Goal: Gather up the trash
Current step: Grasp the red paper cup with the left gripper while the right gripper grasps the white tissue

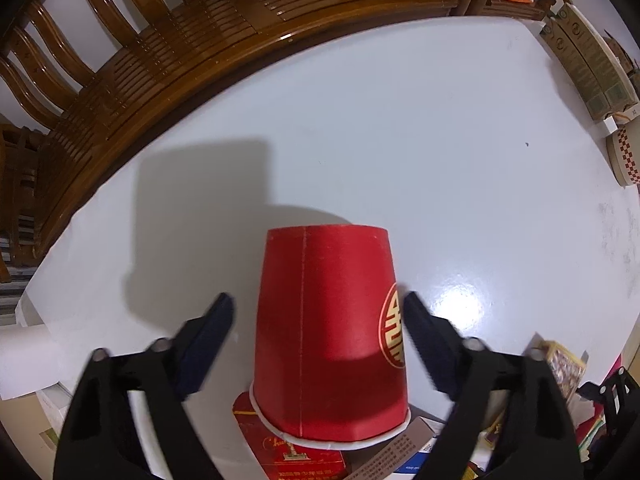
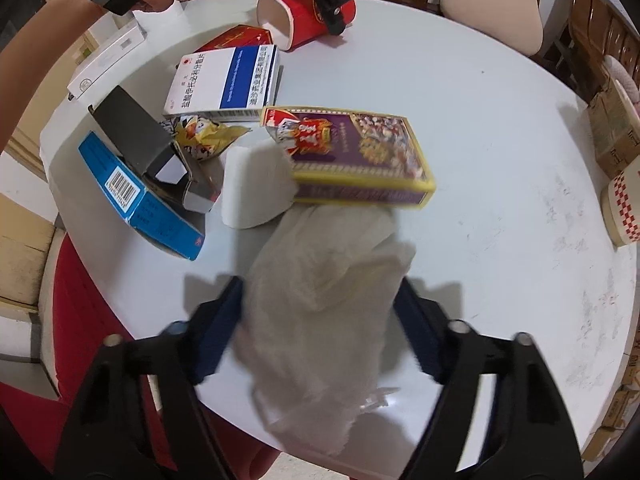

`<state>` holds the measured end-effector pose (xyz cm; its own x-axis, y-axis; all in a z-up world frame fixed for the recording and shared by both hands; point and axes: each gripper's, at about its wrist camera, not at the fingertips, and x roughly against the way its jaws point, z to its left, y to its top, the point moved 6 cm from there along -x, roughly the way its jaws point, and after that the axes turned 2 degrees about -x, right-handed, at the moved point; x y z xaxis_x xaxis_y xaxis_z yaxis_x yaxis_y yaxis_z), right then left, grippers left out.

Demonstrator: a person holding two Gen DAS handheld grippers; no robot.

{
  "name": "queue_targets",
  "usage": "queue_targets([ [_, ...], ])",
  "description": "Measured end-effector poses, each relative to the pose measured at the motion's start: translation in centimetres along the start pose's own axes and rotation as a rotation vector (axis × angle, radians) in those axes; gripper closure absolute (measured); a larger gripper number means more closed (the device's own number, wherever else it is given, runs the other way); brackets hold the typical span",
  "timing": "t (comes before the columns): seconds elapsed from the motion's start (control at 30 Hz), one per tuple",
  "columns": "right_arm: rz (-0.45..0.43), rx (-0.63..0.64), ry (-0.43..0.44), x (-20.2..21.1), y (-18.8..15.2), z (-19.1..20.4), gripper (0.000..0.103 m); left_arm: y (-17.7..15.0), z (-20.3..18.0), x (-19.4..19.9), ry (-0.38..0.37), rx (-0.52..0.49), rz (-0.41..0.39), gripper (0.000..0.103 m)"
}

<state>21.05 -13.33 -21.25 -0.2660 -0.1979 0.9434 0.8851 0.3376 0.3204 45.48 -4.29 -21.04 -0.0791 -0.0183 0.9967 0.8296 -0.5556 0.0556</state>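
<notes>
The left tongs (image 1: 318, 316) stand apart around the red paper cup with a gold emblem (image 1: 326, 332), which lies on its side on the round white desk (image 1: 400, 120), mouth toward the camera; one pad sits just beside the emblem at 3 o'clock, the other at 9 o'clock with a gap showing. The right tongs (image 2: 320, 300) flank the crumpled white tissue (image 2: 320, 320), both pads against it, apparently gripping it. Beyond it at 12 o'clock lie a purple-and-yellow cardboard box (image 2: 360, 156) and a white-and-blue medicine box (image 2: 224, 80). The thin cup may crush or roll out if the left tongs close off-centre, and the loose tissue could slip from a shallow hold.
</notes>
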Motion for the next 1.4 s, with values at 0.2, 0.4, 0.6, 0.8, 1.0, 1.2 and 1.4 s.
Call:
queue_targets([
  [0.2, 0.001, -0.042, 0.032, 0.2, -0.2, -0.8, 0.073, 0.0, -0.2, -0.3, -0.016, 0.026, 0.013, 0.042],
  [0.4, -0.001, -0.067, 0.039, 0.3, -0.8, -1.3, 0.082, 0.1, -0.6, 0.3, -0.013, 0.034, -0.002, 0.043],
  [0.6, -0.026, -0.066, -0.013, 1.9, -1.2, -1.8, 0.083, -0.2, 0.2, 1.4, 0.008, 0.041, -0.040, 0.043],
  [0.8, -0.060, -0.101, -0.063, 4.5, -1.8, -3.1, 0.083, -0.7, 0.8, 4.5, 0.020, 0.066, -0.089, 0.043],
  [1.0, -0.152, -0.111, -0.099, 8.7, -1.2, -3.0, 0.083, -2.5, 0.6, 8.4, 0.037, 0.078, -0.150, 0.043],
  [1.2, -0.263, -0.070, -0.114, 13.6, -0.1, -0.9, 0.083, -7.4, -1.4, 13.9, 0.050, 0.079, -0.233, 0.043],
  [1.4, -0.316, -0.030, -0.082, 16.7, -0.5, 2.4, 0.083, -14.1, -3.8, 17.3, 0.054, 0.083, -0.285, 0.043],
])
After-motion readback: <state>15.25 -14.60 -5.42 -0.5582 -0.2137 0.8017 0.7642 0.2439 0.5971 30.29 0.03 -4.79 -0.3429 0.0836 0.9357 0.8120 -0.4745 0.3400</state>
